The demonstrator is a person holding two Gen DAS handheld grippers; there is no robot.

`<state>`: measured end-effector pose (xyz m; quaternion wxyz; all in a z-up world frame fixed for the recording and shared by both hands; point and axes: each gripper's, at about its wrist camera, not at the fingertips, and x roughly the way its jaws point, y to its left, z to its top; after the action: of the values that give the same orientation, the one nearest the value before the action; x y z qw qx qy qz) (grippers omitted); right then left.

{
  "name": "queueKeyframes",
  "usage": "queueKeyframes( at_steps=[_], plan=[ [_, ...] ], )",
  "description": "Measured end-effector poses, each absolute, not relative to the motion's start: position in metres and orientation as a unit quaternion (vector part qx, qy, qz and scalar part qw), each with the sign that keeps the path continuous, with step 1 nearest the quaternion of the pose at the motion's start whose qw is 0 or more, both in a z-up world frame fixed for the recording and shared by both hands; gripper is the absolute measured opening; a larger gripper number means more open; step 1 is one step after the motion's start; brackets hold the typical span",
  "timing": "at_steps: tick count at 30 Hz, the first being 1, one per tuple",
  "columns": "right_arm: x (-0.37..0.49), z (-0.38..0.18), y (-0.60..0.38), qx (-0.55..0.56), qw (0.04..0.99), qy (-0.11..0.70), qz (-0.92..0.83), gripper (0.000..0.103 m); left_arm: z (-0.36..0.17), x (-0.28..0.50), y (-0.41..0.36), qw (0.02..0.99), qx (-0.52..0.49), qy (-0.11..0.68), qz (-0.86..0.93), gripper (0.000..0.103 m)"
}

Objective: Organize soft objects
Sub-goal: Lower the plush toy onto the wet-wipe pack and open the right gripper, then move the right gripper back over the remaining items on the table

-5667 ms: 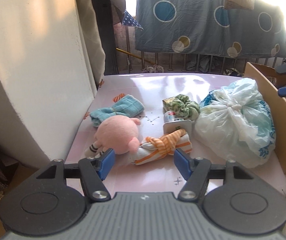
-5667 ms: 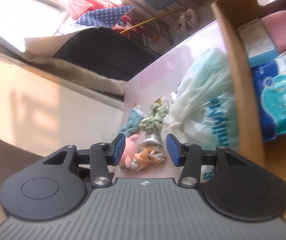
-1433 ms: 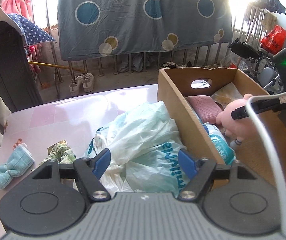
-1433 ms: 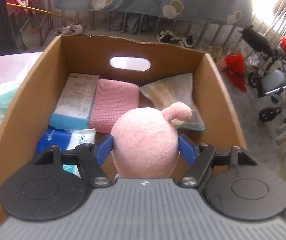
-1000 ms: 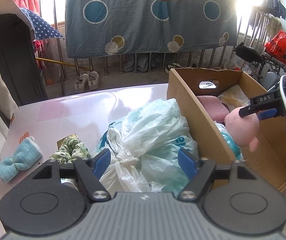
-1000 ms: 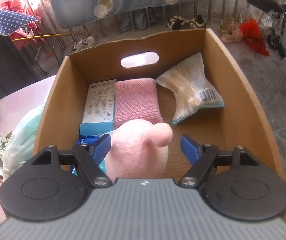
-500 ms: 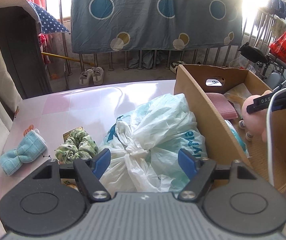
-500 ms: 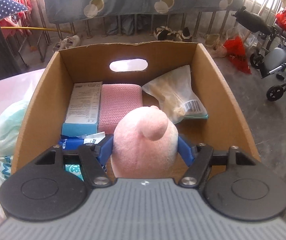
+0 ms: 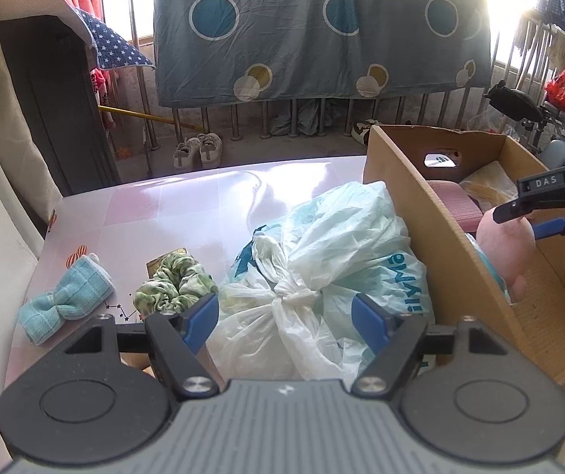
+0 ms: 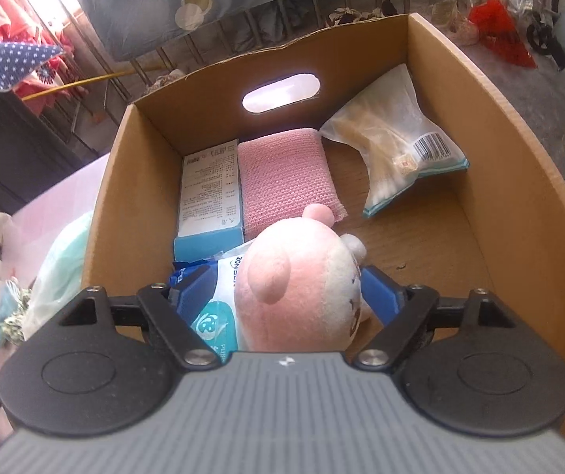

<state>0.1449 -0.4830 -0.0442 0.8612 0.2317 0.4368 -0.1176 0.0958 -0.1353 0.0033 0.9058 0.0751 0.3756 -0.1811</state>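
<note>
A pink plush toy (image 10: pixel 298 288) lies inside the cardboard box (image 10: pixel 519 197), resting partly on a blue tissue packet (image 10: pixel 211 316). My right gripper (image 10: pixel 286 288) straddles the plush; its jaws are opening, and a gap shows between the left pad and the toy. In the left wrist view the plush (image 9: pixel 505 241) shows over the box wall (image 9: pixel 432 213) with the right gripper (image 9: pixel 535 221) around it. My left gripper (image 9: pixel 284 312) hangs open over a knotted white plastic bag (image 9: pixel 321 252), holding nothing. A green scrunchie (image 9: pixel 175 284) and a light blue bow cloth (image 9: pixel 65 304) lie on the pink table.
The box also holds a pink knitted cloth (image 10: pixel 282 173), a white and blue carton (image 10: pixel 209 193) and a bag of cotton swabs (image 10: pixel 397 154). The plastic bag leans against the box's left wall. A pale wall borders the table's left side; railings and hung bedding stand behind.
The right jaws have widened off the pink plush, which has turned and settled lower in the box. The left gripper's view has shifted only slightly.
</note>
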Motion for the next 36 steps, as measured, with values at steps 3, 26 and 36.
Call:
queueKeyframes(
  at_steps=[3, 26, 36],
  plan=[
    [0.135, -0.041, -0.489, 0.256, 0.863, 0.419, -0.116, 0.082, 0.003, 0.094, -0.135, 0.906, 0.08, 0.376, -0.178, 0.075],
    [0.09, 0.014, -0.482, 0.302, 0.887, 0.343, -0.067, 0.087, 0.01, 0.075, -0.106, 0.915, 0.075, 0.366, -0.149, 0.076],
    [0.101, 0.053, -0.401, 0.285, 0.899, 0.331, 0.036, 0.087, 0.011, 0.061, -0.051, 0.93, 0.067, 0.354, -0.08, 0.076]
  ],
)
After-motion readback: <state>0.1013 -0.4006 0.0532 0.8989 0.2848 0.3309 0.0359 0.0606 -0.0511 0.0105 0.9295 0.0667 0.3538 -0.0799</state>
